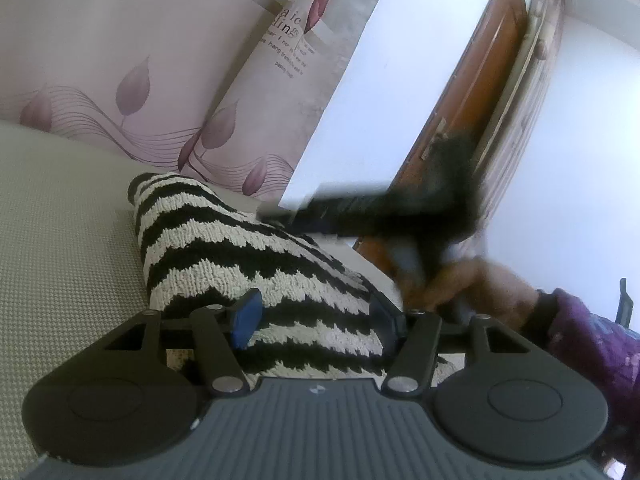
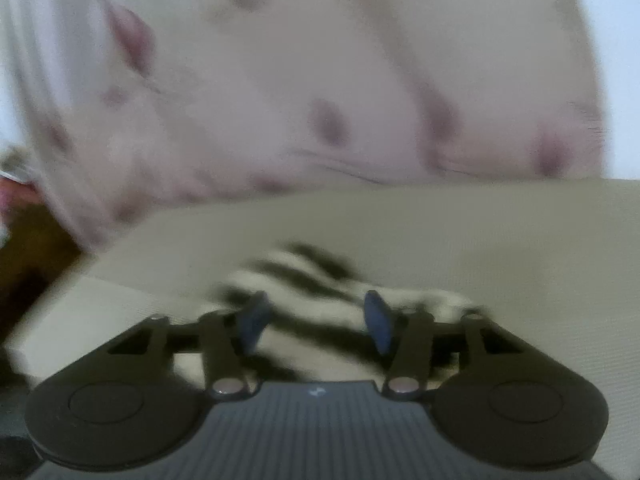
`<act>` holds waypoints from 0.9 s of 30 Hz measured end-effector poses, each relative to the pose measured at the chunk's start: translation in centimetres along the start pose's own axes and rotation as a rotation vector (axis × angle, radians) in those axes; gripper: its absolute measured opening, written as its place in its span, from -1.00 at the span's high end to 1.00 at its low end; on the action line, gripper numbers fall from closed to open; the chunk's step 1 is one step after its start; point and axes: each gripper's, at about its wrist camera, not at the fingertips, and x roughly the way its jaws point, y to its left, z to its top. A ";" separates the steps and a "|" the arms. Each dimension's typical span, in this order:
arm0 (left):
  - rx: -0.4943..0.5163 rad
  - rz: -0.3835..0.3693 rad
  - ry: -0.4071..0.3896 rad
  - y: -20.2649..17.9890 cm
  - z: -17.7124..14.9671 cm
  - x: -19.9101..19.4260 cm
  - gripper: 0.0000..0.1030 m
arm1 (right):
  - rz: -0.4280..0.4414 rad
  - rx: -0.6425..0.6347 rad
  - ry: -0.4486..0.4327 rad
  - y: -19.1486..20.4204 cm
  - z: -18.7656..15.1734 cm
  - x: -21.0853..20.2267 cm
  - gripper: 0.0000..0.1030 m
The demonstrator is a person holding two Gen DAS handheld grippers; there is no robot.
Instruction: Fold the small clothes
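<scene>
A small knitted garment with black and cream zigzag stripes [image 1: 240, 252] lies on a beige textured surface [image 1: 60, 260]. My left gripper [image 1: 316, 316] is open, its blue pads spread over the near part of the garment. The right gripper [image 1: 400, 208] shows in the left wrist view as a blurred dark shape above the garment's far right side, with the person's hand [image 1: 480, 284] behind it. In the blurred right wrist view, my right gripper [image 2: 316, 320] is open above the striped garment [image 2: 312, 288].
A pink cushion or cover with purple leaf print [image 1: 120, 60] stands behind the surface; it also shows in the right wrist view [image 2: 320, 100]. A brown wooden door [image 1: 480, 100] and a white wall [image 1: 592, 160] are at the right.
</scene>
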 end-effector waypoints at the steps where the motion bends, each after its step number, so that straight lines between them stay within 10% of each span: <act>1: 0.001 -0.001 0.002 0.0 0.0 0.1 -0.17 | -0.011 -0.003 0.017 -0.6 -0.8 1.2 -0.03; 11: 0.027 0.009 0.004 -0.4 0.0 0.1 -0.26 | -0.014 0.062 -0.194 -0.4 -2.0 -3.9 -0.08; 17: 0.039 0.020 0.007 -0.5 -0.1 0.4 -0.27 | -0.141 -0.089 -0.111 1.8 -5.0 -4.1 -0.32; 27: 0.116 0.076 0.022 -1.8 -0.2 1.0 -0.29 | -0.176 -0.040 -0.275 2.7 -7.5 -7.9 -0.39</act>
